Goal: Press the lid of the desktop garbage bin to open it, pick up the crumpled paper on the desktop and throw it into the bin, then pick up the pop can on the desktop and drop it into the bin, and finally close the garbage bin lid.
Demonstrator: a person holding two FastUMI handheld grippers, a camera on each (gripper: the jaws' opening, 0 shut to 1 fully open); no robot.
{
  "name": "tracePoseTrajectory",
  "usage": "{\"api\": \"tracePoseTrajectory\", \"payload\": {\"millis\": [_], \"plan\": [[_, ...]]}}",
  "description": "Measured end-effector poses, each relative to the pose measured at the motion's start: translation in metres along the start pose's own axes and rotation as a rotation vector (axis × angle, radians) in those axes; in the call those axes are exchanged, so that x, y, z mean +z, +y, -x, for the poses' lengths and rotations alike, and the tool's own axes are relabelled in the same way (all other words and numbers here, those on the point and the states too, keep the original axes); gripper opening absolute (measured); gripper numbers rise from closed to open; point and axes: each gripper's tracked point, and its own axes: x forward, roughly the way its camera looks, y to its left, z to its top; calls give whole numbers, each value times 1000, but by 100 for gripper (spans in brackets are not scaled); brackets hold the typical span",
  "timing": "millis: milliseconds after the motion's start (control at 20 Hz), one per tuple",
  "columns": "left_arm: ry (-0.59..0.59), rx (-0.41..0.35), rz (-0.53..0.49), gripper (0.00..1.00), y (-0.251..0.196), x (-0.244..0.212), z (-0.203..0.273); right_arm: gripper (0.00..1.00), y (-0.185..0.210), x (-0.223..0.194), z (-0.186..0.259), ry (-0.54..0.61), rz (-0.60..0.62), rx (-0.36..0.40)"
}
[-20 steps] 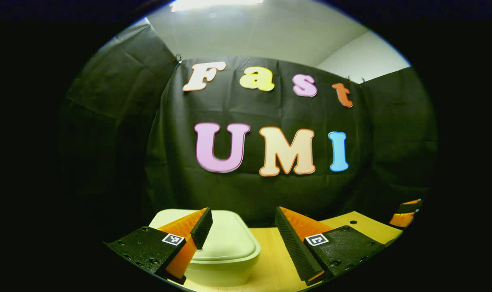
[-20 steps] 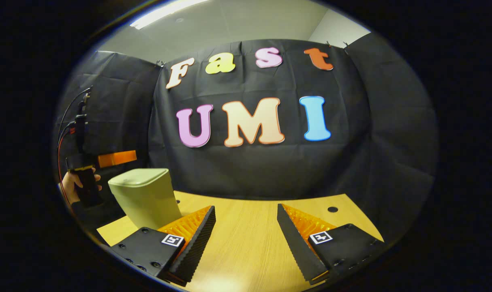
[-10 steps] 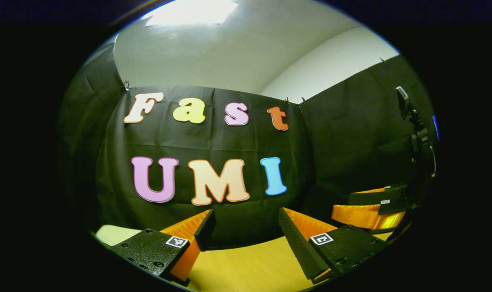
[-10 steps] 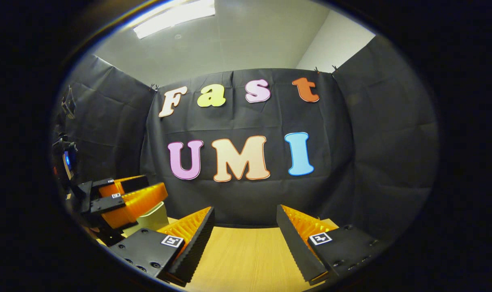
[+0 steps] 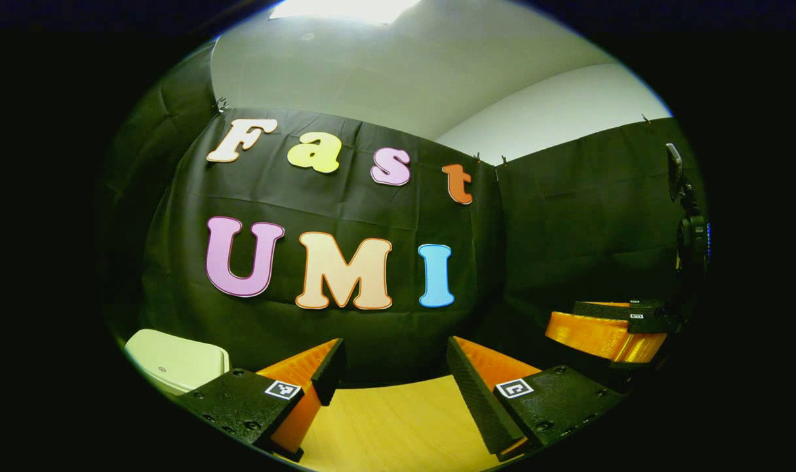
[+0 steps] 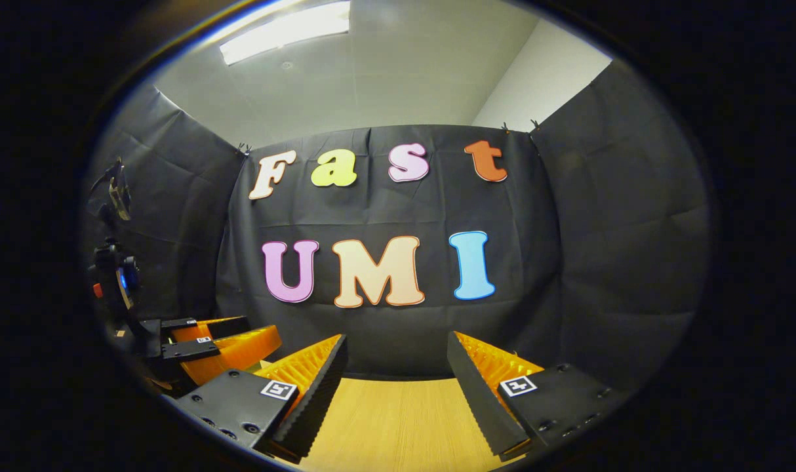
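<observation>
Leftward, bin (image 5: 175, 360) beside left tongs (image 5: 393, 367).

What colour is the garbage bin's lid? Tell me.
Pale cream, slightly green-tinged; the garbage bin's lid shows best in the left gripper view.

No readable text, brand or number on any object. Only signs: small square black-and-white fiducial markers, patterns not legible as characters. In the left gripper view, one sits on each finger mount of the left gripper (image 5: 393, 367), and a tiny one on the right gripper (image 5: 608, 331) farther off. In the right gripper view, one on each finger mount of the right gripper (image 6: 395, 367).
</observation>
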Motion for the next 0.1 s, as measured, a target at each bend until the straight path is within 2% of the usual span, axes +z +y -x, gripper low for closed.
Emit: {"api": "tracePoseTrajectory", "payload": {"millis": [100], "plan": [[15, 2, -2, 92, 0, -4, 0, 96, 3, -4, 0, 6, 4, 6]]}}
